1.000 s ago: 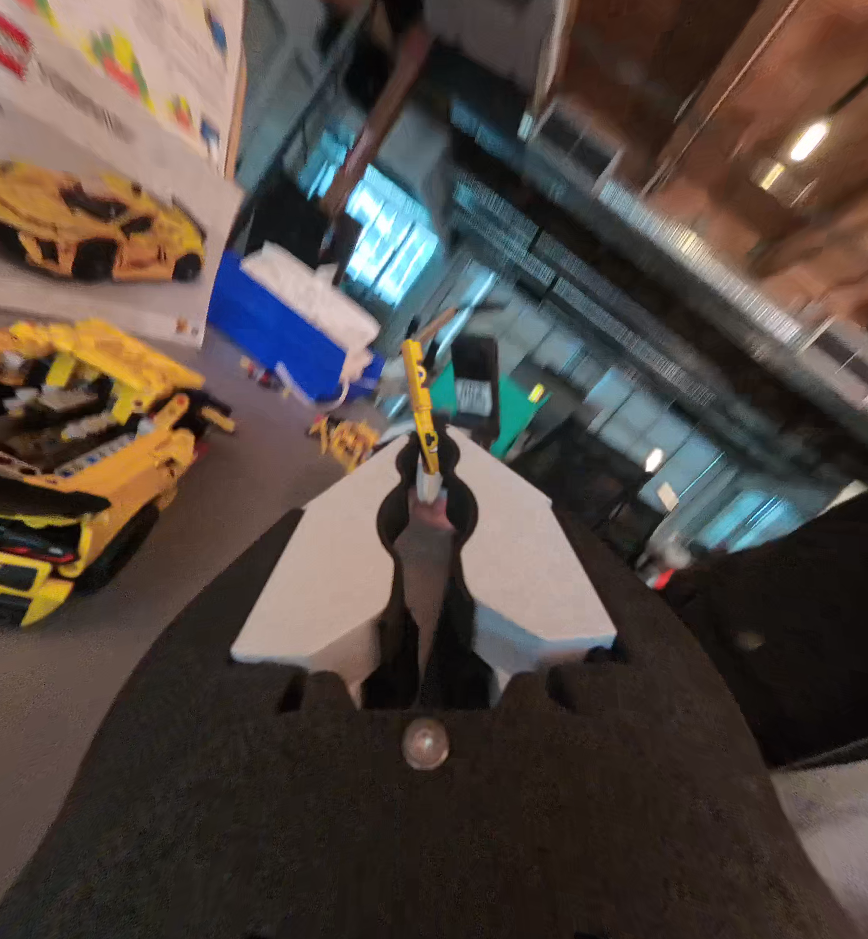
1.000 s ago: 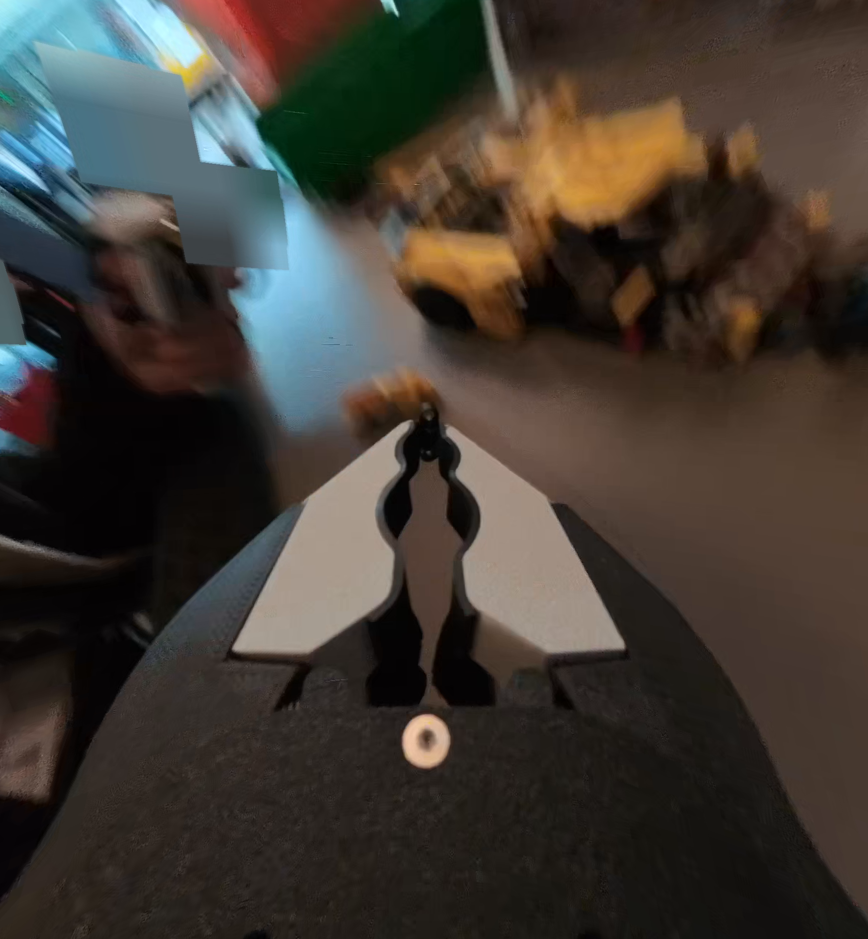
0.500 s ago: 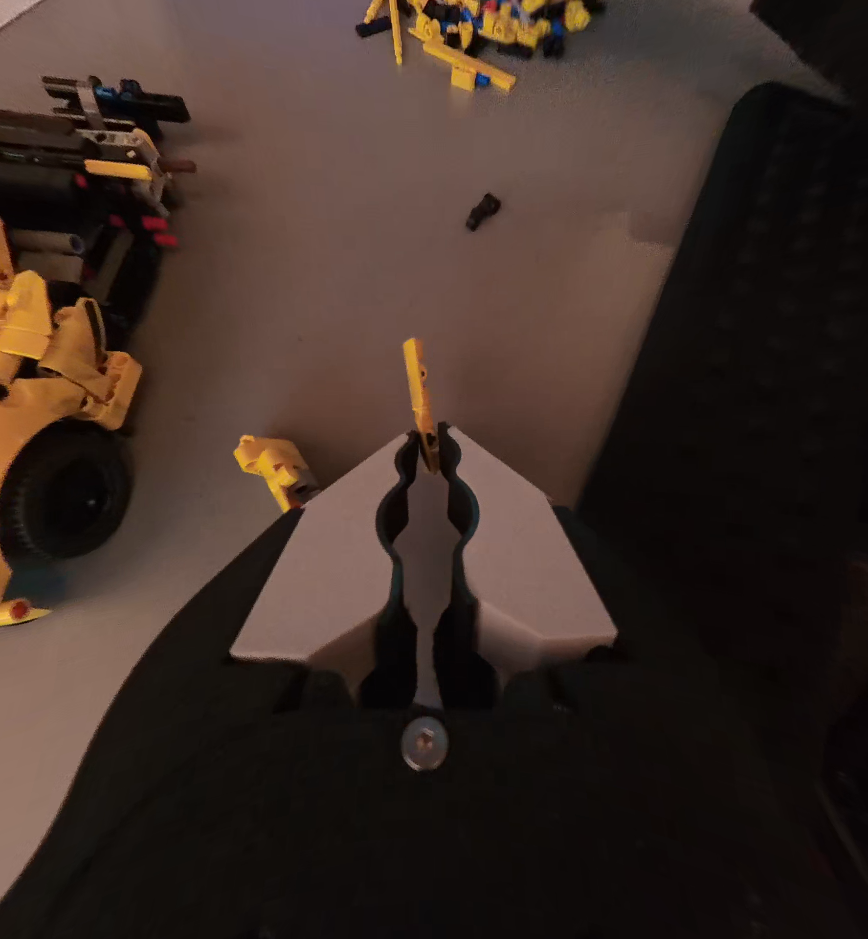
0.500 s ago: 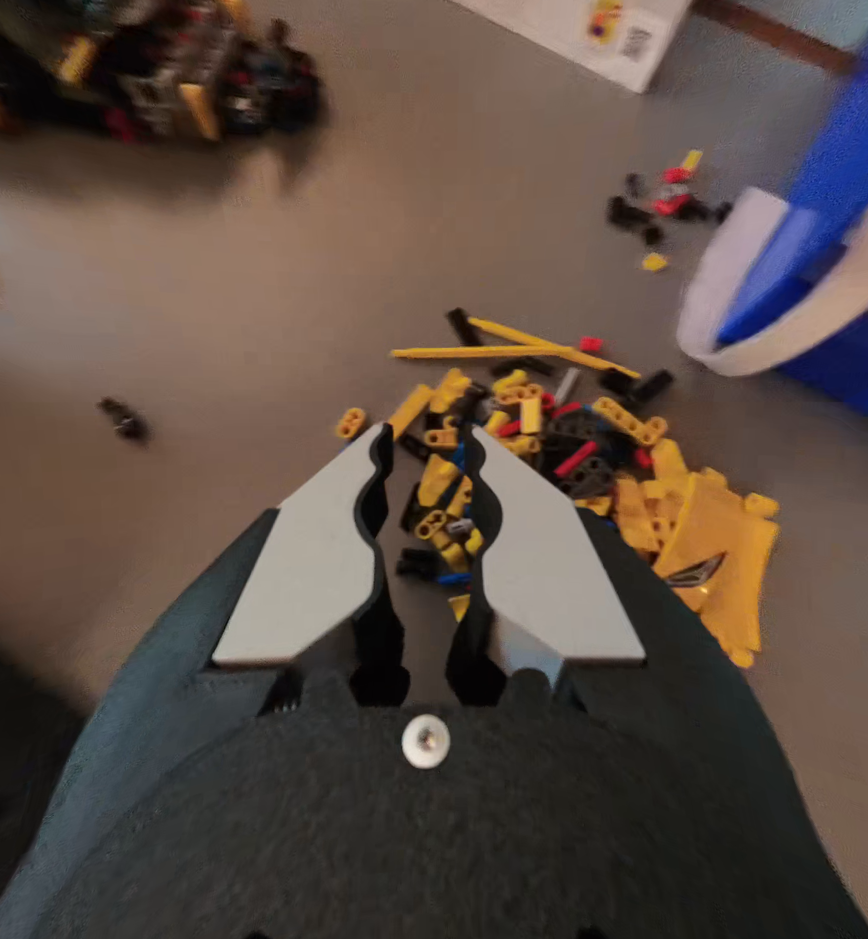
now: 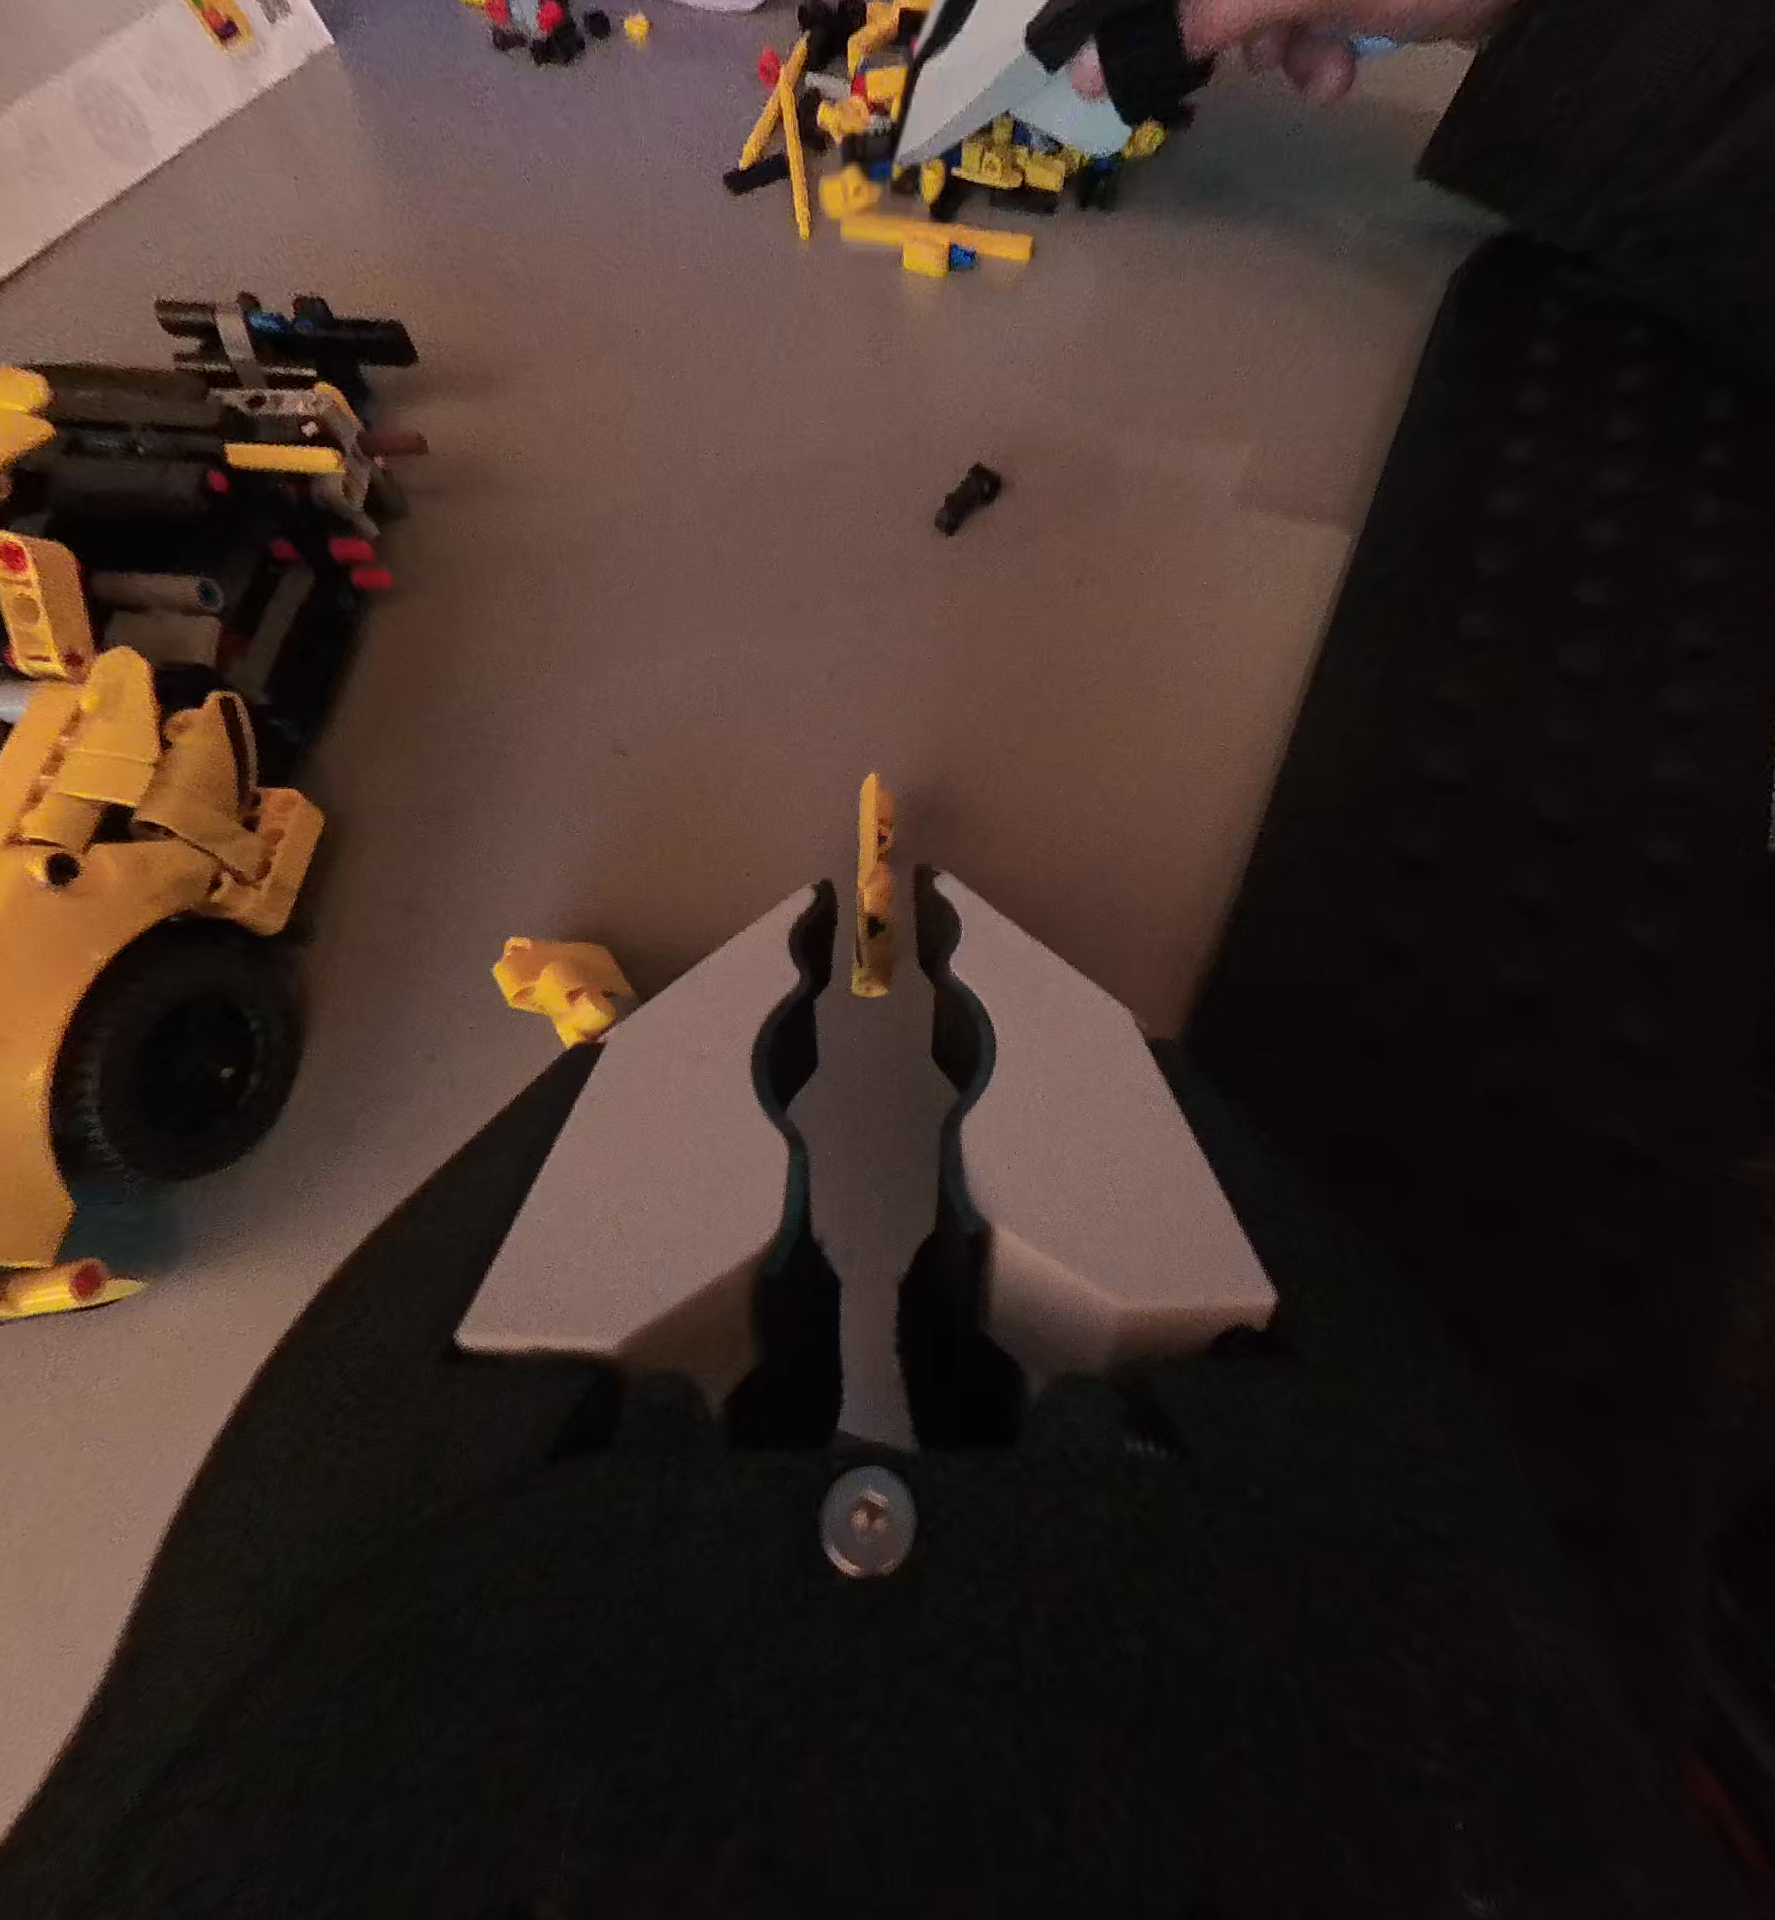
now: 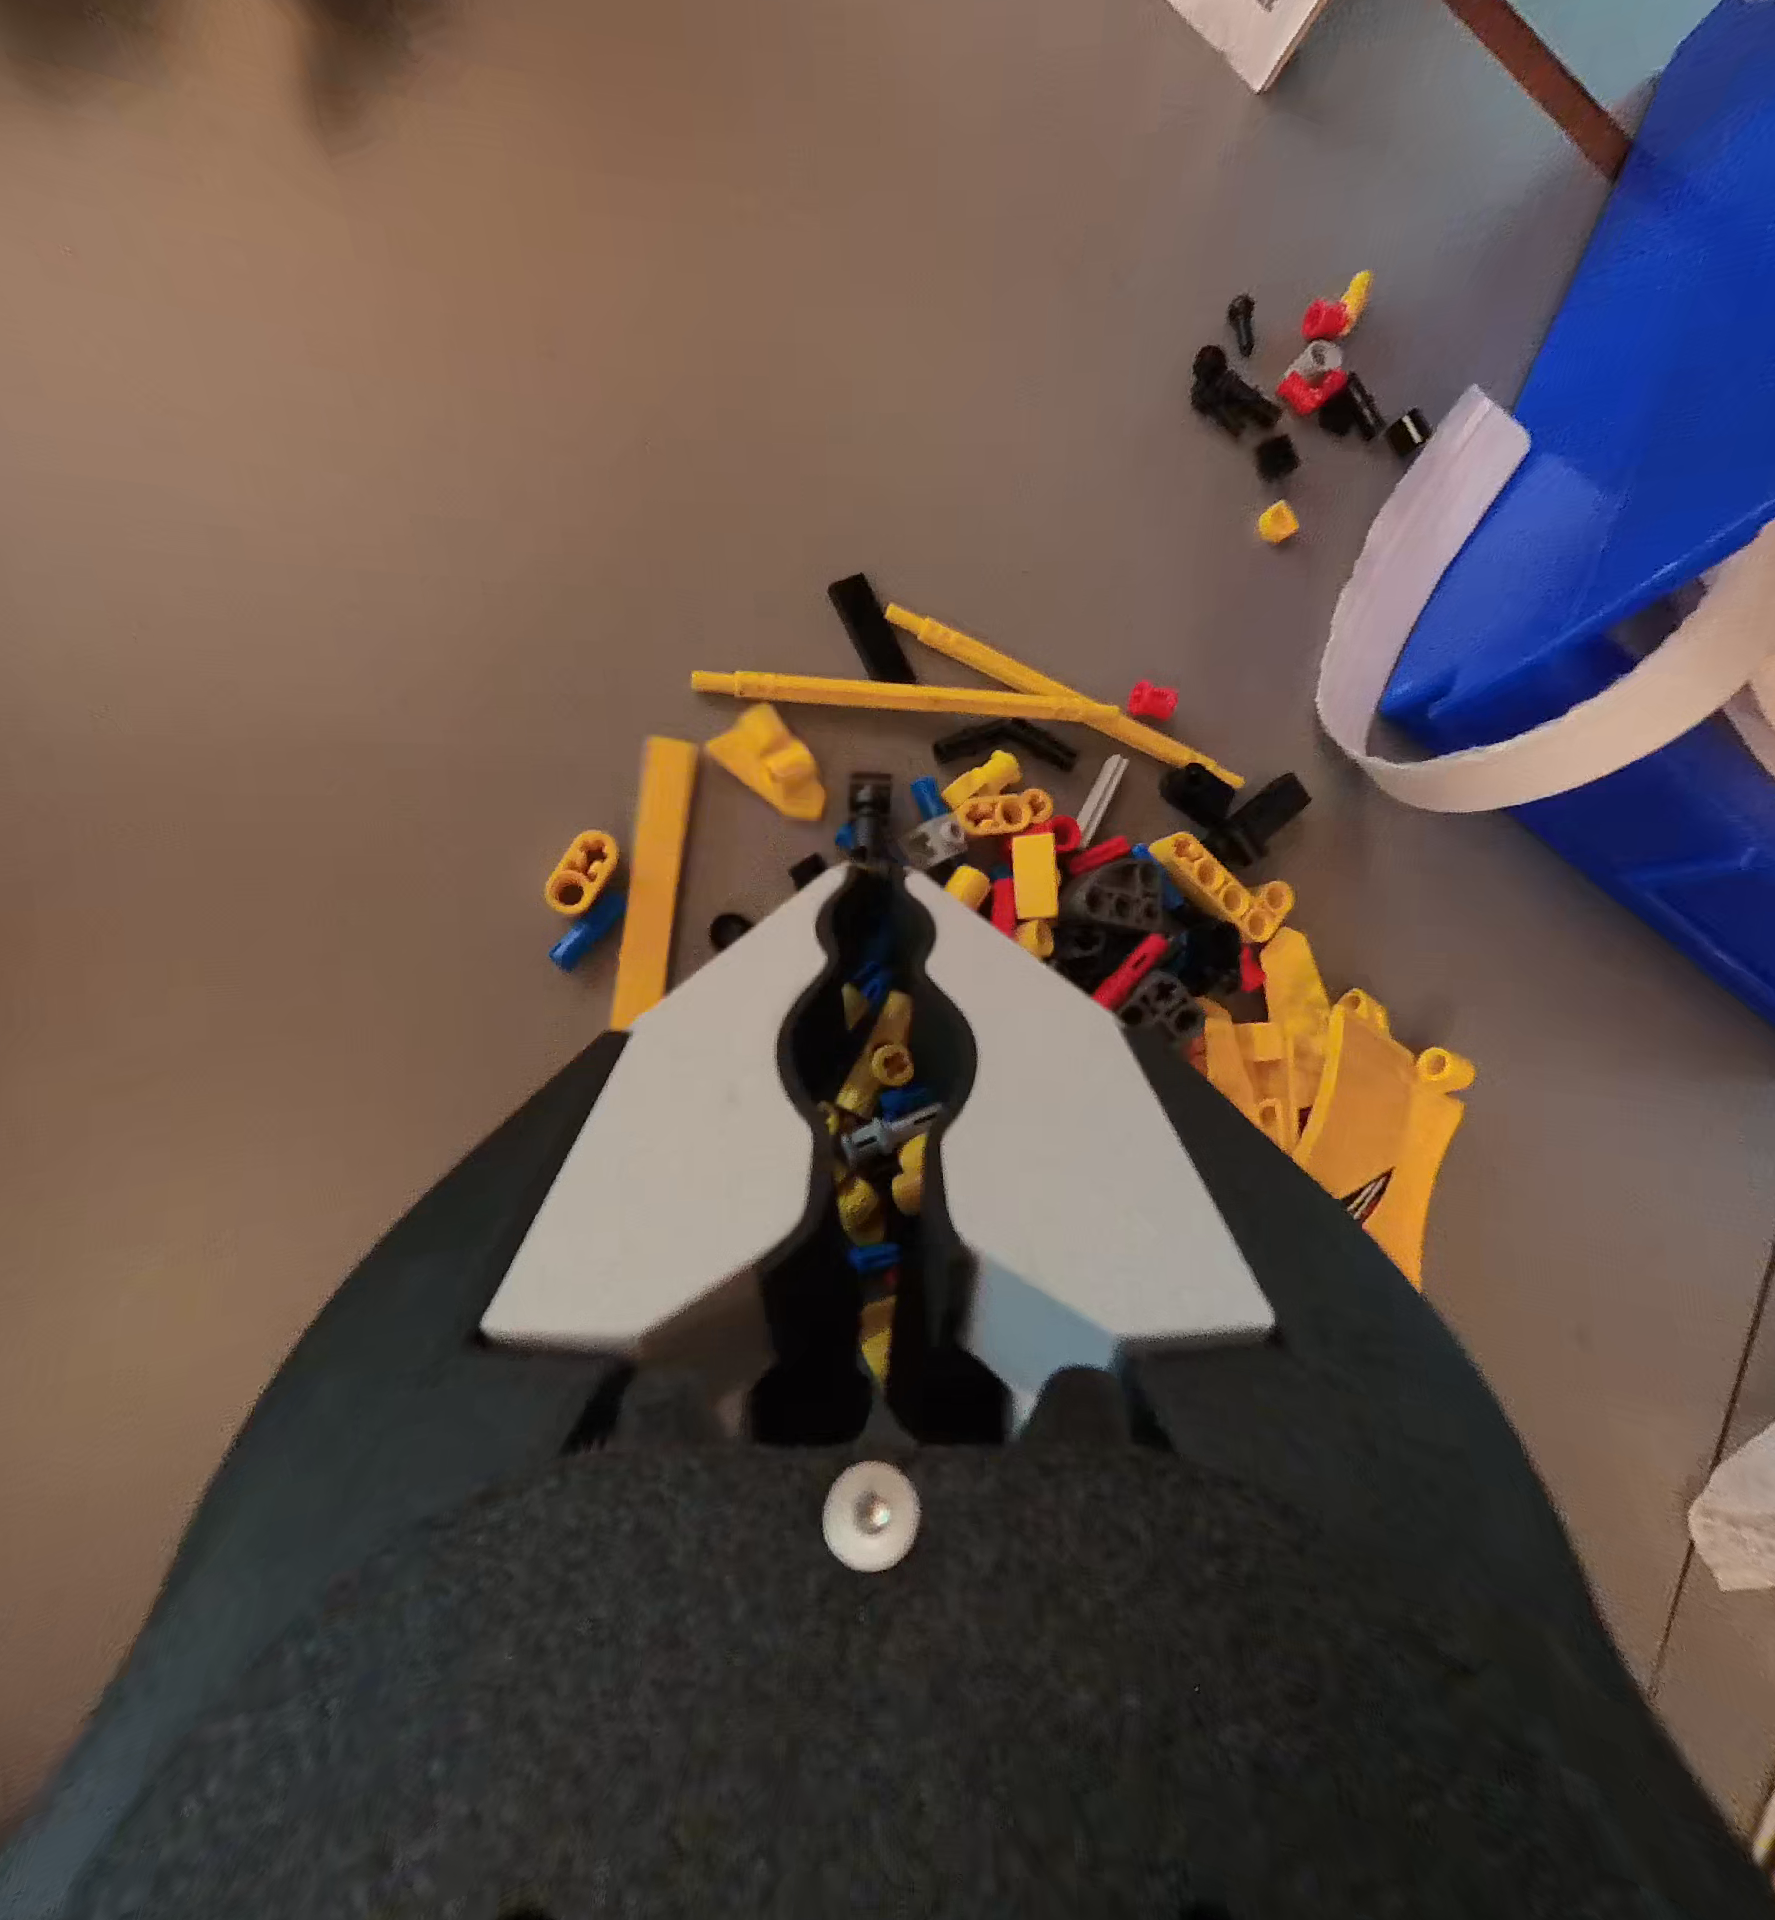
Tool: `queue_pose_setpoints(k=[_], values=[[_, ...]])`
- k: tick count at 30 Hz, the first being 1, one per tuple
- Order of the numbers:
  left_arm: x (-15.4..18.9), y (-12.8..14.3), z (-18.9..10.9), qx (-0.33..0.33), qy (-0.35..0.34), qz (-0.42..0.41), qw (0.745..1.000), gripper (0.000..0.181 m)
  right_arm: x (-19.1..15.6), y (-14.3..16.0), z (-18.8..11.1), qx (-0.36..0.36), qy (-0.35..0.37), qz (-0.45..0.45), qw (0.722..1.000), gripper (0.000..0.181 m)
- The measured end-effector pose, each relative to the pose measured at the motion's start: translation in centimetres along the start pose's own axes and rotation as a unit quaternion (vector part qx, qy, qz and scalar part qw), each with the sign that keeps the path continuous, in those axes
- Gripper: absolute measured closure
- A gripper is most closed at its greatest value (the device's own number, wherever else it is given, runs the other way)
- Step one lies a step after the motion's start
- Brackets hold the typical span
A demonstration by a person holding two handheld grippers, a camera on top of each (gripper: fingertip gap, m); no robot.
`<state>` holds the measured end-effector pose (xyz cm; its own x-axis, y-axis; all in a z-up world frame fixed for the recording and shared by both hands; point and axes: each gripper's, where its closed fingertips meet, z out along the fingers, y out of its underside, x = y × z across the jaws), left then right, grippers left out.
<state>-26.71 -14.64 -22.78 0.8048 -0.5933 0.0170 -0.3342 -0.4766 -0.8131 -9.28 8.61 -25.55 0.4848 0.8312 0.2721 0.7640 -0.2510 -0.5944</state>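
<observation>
left wrist view: my left gripper (image 5: 870, 883) sits low in the centre of the frame, its fingers slightly apart, with a slim yellow piece (image 5: 874, 894) standing upright in the gap between the tips; there is a sliver of space on each side, so i cannot tell whether anything is pinching it. a small yellow connector (image 5: 561, 985) lies on the grey floor (image 5: 706, 540) just left of the tips, a lone black pin (image 5: 966, 499) above centre, and a yellow-and-black model car (image 5: 104, 790) fills the left edge. in the upper right, the right gripper (image 5: 976, 94) hangs over a loose pile of bricks (image 5: 924, 197).

right wrist view: my right gripper (image 6: 875, 871), fingers nearly together, nips a small black pin (image 6: 868, 816) at its tips, directly above the pile of bricks (image 6: 1049, 894). a blue bin (image 6: 1672, 499) occupies the upper right.
</observation>
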Motion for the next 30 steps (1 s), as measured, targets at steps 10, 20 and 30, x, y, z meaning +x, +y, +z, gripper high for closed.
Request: queue_pose_setpoints(k=[10, 20, 30], values=[[-0.1, -2.0, -1.2, 0.066, 0.018, -0.039, 0.997, 0.167, -5.3, -4.7, -5.5, 0.157, -0.218, 0.05, 0.962, 0.178], [-0.7, -7.6, -7.2, 0.288, 0.209, -0.257, 0.899, 0.154, -22.0, -16.1, -13.5, 0.42, -0.074, -0.364, 0.828, 0.179], [0.3, -7.9, -7.7, 0.294, 0.222, -0.226, 0.902, 0.175, -25.2, -16.2, -14.1, 0.424, -0.065, -0.418, 0.801, 0.179]])
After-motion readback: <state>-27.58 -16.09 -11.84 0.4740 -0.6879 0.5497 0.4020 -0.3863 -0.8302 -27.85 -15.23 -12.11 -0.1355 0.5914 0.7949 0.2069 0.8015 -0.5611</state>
